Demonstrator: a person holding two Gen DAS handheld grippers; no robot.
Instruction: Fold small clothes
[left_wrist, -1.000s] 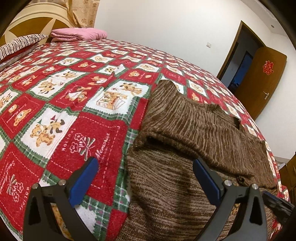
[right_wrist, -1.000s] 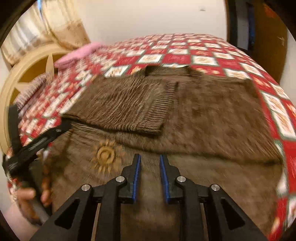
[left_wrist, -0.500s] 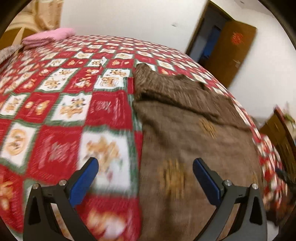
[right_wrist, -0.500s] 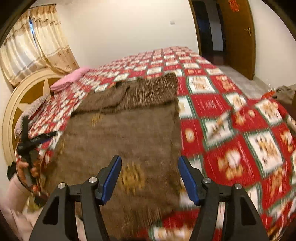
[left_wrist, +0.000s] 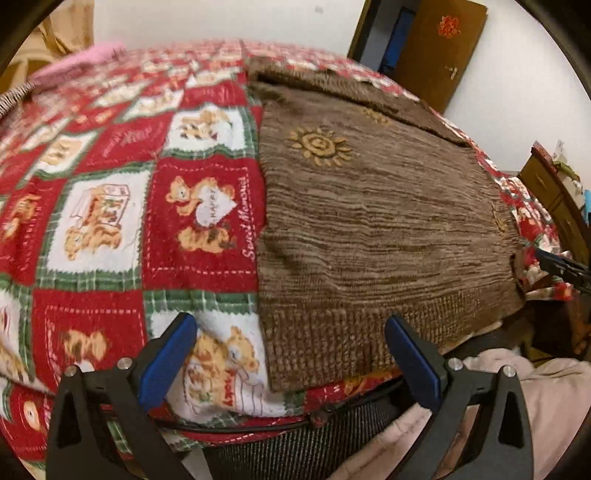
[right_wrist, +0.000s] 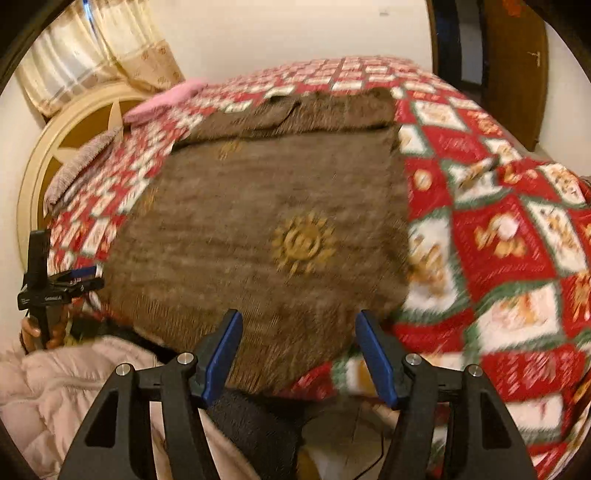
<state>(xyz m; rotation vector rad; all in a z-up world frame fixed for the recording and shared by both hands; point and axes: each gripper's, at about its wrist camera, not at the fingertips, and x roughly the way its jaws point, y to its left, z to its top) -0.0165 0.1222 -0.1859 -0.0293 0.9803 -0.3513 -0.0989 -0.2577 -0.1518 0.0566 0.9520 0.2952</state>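
One brown sweater (left_wrist: 373, 221) lies flat on the bed near its foot edge, both sleeves folded across the chest at the far end. Its knit is marled in brown and tan streaks, with a coarser ribbed hem (left_wrist: 332, 332) nearest the cameras and golden sun motifs (left_wrist: 319, 146) worked into the body. Under it, the fleecy bedspread (left_wrist: 110, 221) is a patchwork of red and white squares with green plaid borders and teddy bears; one red square reads "Sweet Memories", and a heart held by two bears reads "HAPPY". The left gripper (left_wrist: 291, 354) hangs over the hem's left corner, blue pads spread wide, nothing between them. The right gripper (right_wrist: 299, 354) hovers over the hem's right corner, likewise released and empty. Beyond the sweater lie a pink pillow (right_wrist: 166, 99), a rounded cream headboard (right_wrist: 66, 147), patterned curtains (right_wrist: 92, 55) and a brown wooden door (left_wrist: 439, 48) bearing a red emblem whose writing is unreadable.
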